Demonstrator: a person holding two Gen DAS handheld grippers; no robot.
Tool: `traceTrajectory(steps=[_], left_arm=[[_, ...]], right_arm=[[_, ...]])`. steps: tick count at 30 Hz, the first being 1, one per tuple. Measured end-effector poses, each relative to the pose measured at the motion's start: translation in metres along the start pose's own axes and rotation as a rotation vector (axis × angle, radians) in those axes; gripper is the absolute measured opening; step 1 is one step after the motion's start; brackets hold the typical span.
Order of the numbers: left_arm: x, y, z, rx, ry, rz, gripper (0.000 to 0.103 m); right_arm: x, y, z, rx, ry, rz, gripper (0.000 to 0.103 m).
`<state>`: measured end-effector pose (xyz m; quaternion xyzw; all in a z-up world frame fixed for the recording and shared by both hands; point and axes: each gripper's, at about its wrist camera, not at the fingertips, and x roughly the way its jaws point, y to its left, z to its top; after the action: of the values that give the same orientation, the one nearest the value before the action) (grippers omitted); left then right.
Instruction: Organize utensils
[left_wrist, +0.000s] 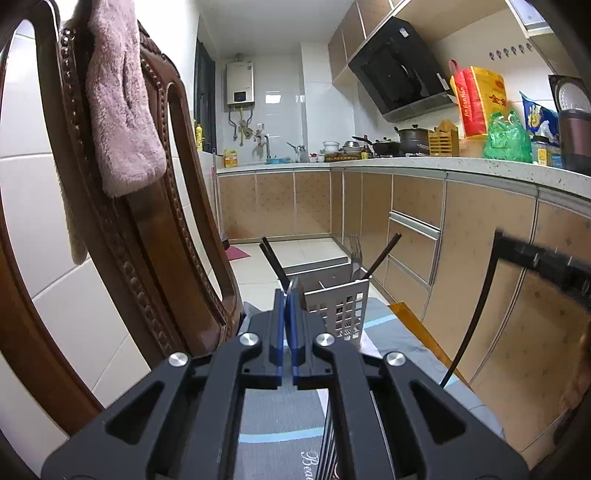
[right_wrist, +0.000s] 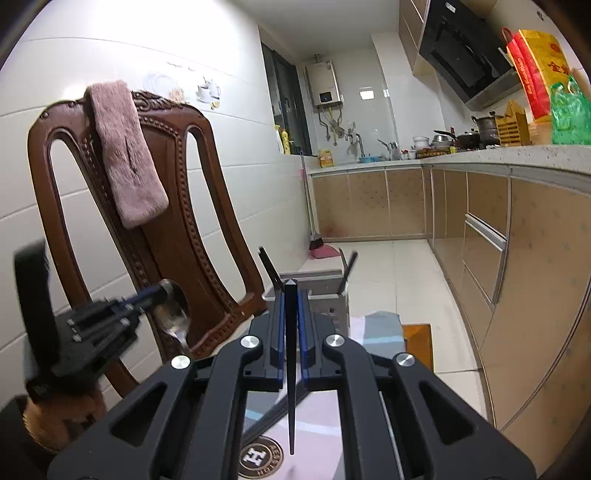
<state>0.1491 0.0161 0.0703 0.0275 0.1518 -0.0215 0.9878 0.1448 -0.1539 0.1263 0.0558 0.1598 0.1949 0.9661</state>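
Now | left hand-held gripper pinches shiny metal spoon | right hand-held gripper squeezes long black chopstick | grey square-holed utensil basket just ahead on mat | risk: thin chopstick could tilt and miss the slot.

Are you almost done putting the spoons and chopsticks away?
Partly. The holder already has some chopsticks and a fork standing in it. Right now the left gripper is shut on a spoon, and the right gripper is shut on a single dark chopstick. Both still need to go into the holder. More dark sticks seem to lie on the mat below.
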Motion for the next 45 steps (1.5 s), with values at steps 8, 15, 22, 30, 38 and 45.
traceTrajectory(steps=[8,15,22,30,38,45], left_arm=[[0.014,0.014,0.0,-0.032,-0.003,0.029,0.003],[0.023,0.021,0.001,-0.045,-0.005,0.037,0.003],[0.022,0.022,-0.004,-0.045,-0.012,0.05,0.003],[0.024,0.019,-0.007,-0.046,-0.007,0.062,0.003],[0.036,0.009,-0.009,-0.051,-0.001,0.1,0.003],[0.039,0.003,0.029,-0.103,-0.099,0.154,0.003]], right_arm=[[0.029,0.03,0.096,-0.082,-0.098,-0.016,0.007],[0.101,0.039,0.15,-0.109,-0.149,-0.115,0.007],[0.185,0.003,0.094,-0.01,-0.069,-0.243,0.007],[0.205,-0.036,0.032,0.143,0.051,-0.2,0.018],[0.082,-0.061,-0.014,0.324,-0.057,-0.097,0.09],[0.035,-0.078,-0.05,0.429,-0.088,-0.198,0.092]])
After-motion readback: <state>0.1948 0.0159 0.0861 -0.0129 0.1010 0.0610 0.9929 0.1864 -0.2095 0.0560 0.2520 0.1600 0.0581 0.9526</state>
